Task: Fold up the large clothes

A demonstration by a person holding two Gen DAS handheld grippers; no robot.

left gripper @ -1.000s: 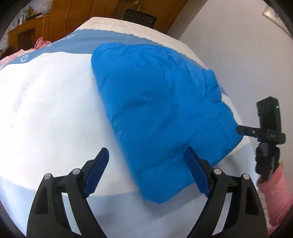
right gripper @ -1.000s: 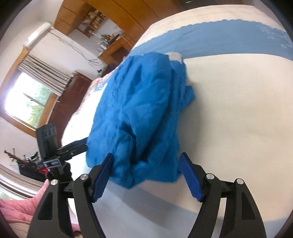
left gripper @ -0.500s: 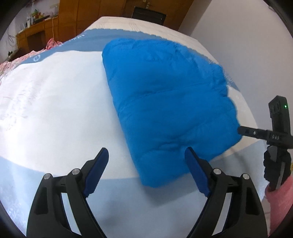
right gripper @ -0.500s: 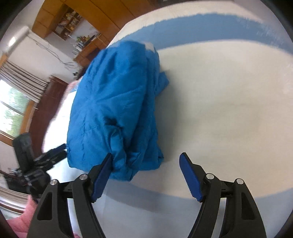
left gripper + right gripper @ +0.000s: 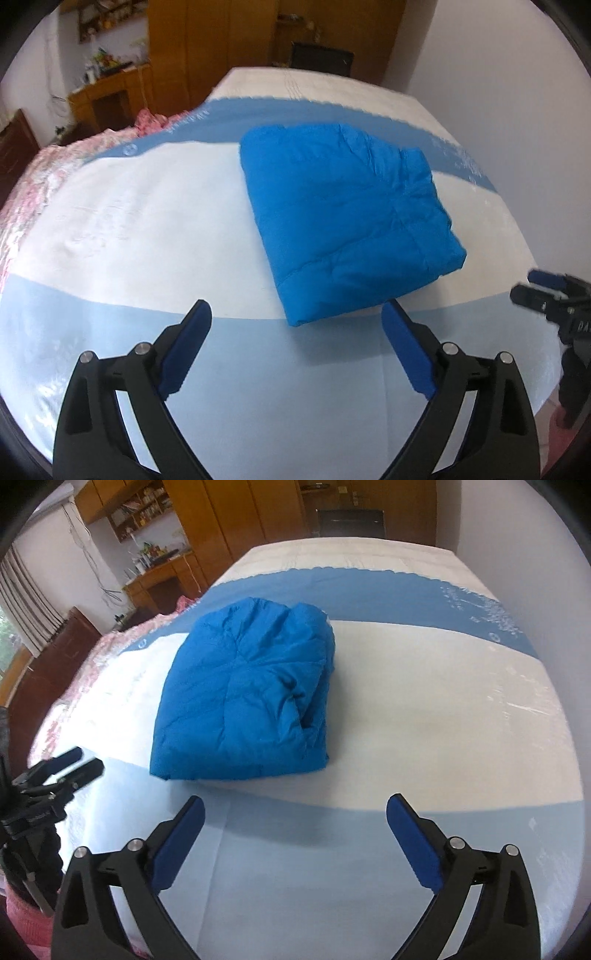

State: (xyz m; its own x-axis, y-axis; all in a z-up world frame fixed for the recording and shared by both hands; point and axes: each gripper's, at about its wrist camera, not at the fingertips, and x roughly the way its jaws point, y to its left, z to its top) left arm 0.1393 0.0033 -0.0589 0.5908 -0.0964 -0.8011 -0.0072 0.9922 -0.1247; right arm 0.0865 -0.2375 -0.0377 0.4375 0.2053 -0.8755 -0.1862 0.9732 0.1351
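A blue padded garment (image 5: pixel 343 225) lies folded into a thick rectangle on the white middle band of the bed cover (image 5: pixel 147 229); it also shows in the right wrist view (image 5: pixel 243 694). My left gripper (image 5: pixel 295 336) is open and empty, a little short of the garment's near edge. My right gripper (image 5: pixel 295 825) is open and empty, also short of the garment and above the light blue band. Each gripper shows in the other's view: the right one (image 5: pixel 546 291) at the far right, the left one (image 5: pixel 66 764) at the far left.
The bed (image 5: pixel 443 686) has blue and white bands. A pink patterned cloth (image 5: pixel 33 173) lies along its left edge. Wooden wardrobes (image 5: pixel 229 520) and a desk (image 5: pixel 110 96) stand beyond the bed. A white wall (image 5: pixel 480 62) runs along the right side.
Both grippers have pulled back and risen from the folded garment, which now lies farther off. Both stay open and empty.
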